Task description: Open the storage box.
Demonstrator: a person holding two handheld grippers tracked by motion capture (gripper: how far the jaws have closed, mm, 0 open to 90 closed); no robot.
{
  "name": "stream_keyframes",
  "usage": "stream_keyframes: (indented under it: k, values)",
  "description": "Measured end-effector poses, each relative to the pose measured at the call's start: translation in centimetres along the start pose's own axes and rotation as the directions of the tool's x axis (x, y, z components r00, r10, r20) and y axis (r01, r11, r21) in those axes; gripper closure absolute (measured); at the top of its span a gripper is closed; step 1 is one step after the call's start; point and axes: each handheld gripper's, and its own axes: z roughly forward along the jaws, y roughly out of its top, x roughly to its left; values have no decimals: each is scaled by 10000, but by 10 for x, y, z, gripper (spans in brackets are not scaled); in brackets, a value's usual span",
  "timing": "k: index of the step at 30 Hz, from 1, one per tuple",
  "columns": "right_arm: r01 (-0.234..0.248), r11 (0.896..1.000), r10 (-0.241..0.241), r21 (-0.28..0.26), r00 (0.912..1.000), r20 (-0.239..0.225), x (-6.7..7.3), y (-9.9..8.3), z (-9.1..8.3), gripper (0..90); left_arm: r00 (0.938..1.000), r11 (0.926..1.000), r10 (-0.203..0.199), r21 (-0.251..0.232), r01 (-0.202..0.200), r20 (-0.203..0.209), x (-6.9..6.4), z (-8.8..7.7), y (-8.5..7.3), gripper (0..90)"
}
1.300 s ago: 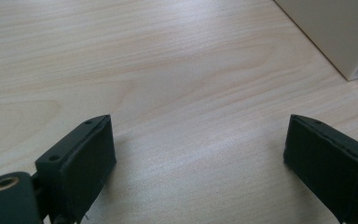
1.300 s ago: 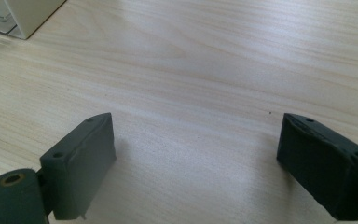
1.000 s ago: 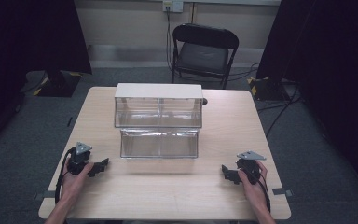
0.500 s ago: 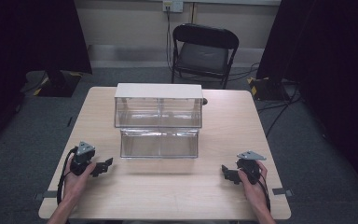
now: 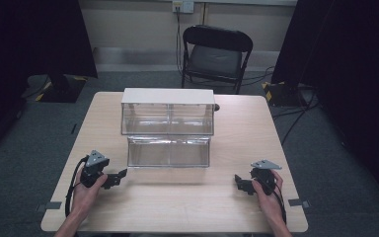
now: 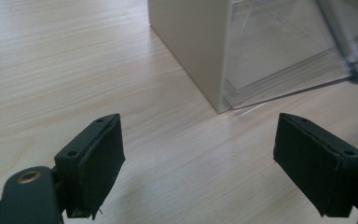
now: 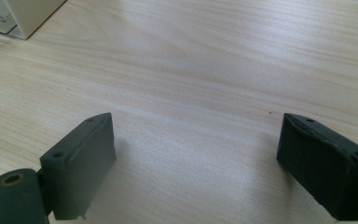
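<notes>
A drawer cabinet [image 5: 168,116] with a white top and clear fronts stands in the middle of the wooden table [image 5: 177,207]. Its lower clear drawer [image 5: 169,152] juts out toward me. My left gripper [image 5: 119,176] is held low over the table at the front left, pointing right toward the drawer's left corner. In the left gripper view its jaws [image 6: 198,158] stand wide apart with nothing between them, and the cabinet's white side [image 6: 191,46] lies ahead. My right gripper [image 5: 239,182] rests at the front right, open [image 7: 196,163] over bare wood, with the cabinet corner [image 7: 23,14] at the far left.
A black folding chair [image 5: 216,54] stands behind the table's far edge. Cables [image 5: 296,113] trail on the grey carpet at the right. Bare wood stretches between the two grippers in front of the drawer.
My left hand has shifted a little to the right, toward the cabinet, and risen slightly. The right hand has stayed put.
</notes>
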Motion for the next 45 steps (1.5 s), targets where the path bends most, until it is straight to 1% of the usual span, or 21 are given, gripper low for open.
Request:
stream_keyframes:
  k: [2,4,5,8,9,12,13,16,17,18,20,21,23,26,28,30,34,36,40,42,45]
  values:
    - [1,10000,-1,1,10000,1,0,0,0,106,9999,10000,89,12,-89,70,-3,0,1,158]
    - [-1,10000,1,0,10000,0,0,0,0,106,9998,9999,77,-85,-76,186,-6,1,3,158]
    - [1,10000,-1,1,10000,1,0,0,0,107,9996,9998,161,-79,-160,231,-7,1,3,158]
    - [-1,10000,1,2,10000,0,0,0,0,107,9991,9996,219,-211,-211,370,-11,1,5,160]
    - [0,10000,0,2,10000,1,0,0,0,106,9988,9994,295,-210,-287,402,-11,1,6,159]
    - [-1,10000,1,2,10000,1,0,0,0,106,9986,9990,300,-337,-285,442,-13,1,7,160]
    - [2,10000,-2,1,10000,3,0,0,0,106,9989,9989,239,-404,-222,413,-14,0,8,160]
    - [-1,10000,1,2,10000,-1,0,0,0,107,9988,9987,139,-495,-115,470,-13,-1,9,160]
    - [-1,10000,1,2,10000,-1,0,0,0,107,9983,9984,-3,-568,36,582,-12,-1,9,160]
    - [-3,10000,3,1,10000,0,0,0,0,106,9981,9987,-12,-510,44,610,-12,-1,9,160]
    - [0,10000,0,2,10000,0,0,0,0,106,9986,9989,77,-461,-54,515,-12,0,10,160]
    - [-1,10000,1,1,10000,1,0,0,0,106,9981,9985,86,-542,-53,618,-13,0,10,160]
    - [-2,10000,2,1,10000,1,0,0,0,106,9979,9987,134,-505,-102,631,-14,-1,11,156]
    - [0,10000,0,0,10000,-1,0,0,0,106,9976,9982,157,-589,-117,670,-15,0,12,155]
    - [-2,10000,2,1,10000,0,0,0,0,107,9967,9979,209,-633,-159,781,-16,-1,13,155]
    - [-1,10000,1,1,10000,-1,0,0,0,106,9966,9975,280,-666,-229,777,-17,-1,13,155]
    - [-2,10000,2,0,10000,-2,0,0,0,106,9968,9974,270,-685,-218,758,-17,-1,13,157]
    - [0,10000,0,0,10000,-2,0,0,0,106,9957,9967,383,-749,-320,842,-17,-2,13,157]
    - [-1,10000,1,1,10000,-1,0,0,0,106,9956,9970,250,-746,-183,905,-17,-2,13,157]
    - [0,10000,0,1,10000,-3,0,0,0,106,9956,9967,350,-754,-285,868,-17,-3,13,158]
    - [-2,10000,2,2,10000,-2,0,0,0,106,9954,9965,397,-770,-330,875,-17,-3,12,161]
